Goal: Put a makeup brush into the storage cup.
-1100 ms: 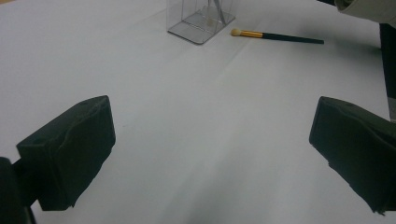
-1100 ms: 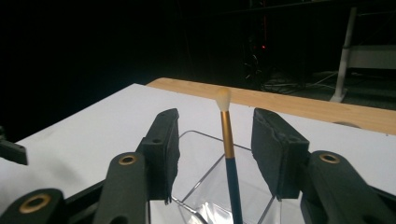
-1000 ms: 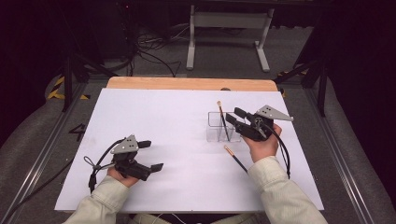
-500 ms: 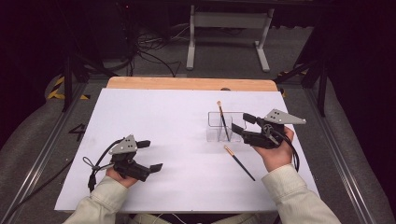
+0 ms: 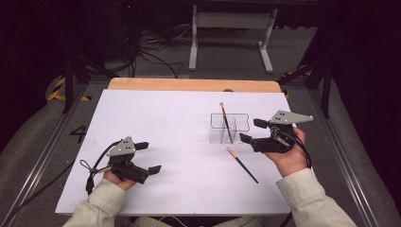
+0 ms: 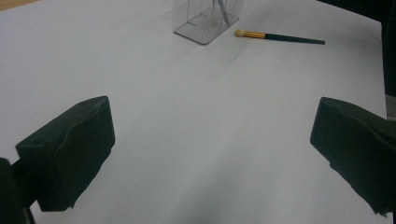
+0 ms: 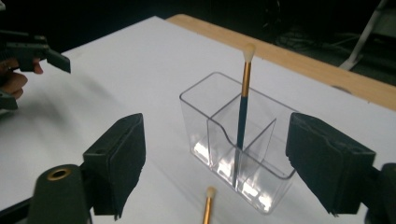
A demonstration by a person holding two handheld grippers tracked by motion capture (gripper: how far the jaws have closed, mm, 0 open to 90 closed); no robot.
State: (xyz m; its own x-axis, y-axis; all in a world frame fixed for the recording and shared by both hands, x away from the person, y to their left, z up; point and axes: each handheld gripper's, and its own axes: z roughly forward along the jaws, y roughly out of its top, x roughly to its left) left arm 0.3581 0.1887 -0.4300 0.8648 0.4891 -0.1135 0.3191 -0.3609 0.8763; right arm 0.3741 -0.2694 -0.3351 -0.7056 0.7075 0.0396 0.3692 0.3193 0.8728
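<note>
A white sheet covers a wooden table at the centre of the high view, with dark floor, cables and a metal stand along the top of the frame. Right of centre stands a clear divided organizer; one brush stands in it, leaning, bristles up. A second brush lies flat on the sheet just below the organizer, apart from it, bristle end toward the container. The right gripper sits at the right of the frame, level with the organizer; its jaws have just been opening and stand wide with nothing between the pads, as the right gripper view confirms. The left gripper rests at the lower left of the high view, well apart from the work, jaws open and empty. Judged next step: collect the lying brush and place it in the organizer. Risks: the thin, round handle lies flat on the sheet, so closing jaws may roll it or pinch the sheet; a grasp far from the middle may let it tip. During insertion, the standing brush and the dividers obstruct entry; a knock may tip the light organizer. Nothing else lies between gripper and brush.
</note>
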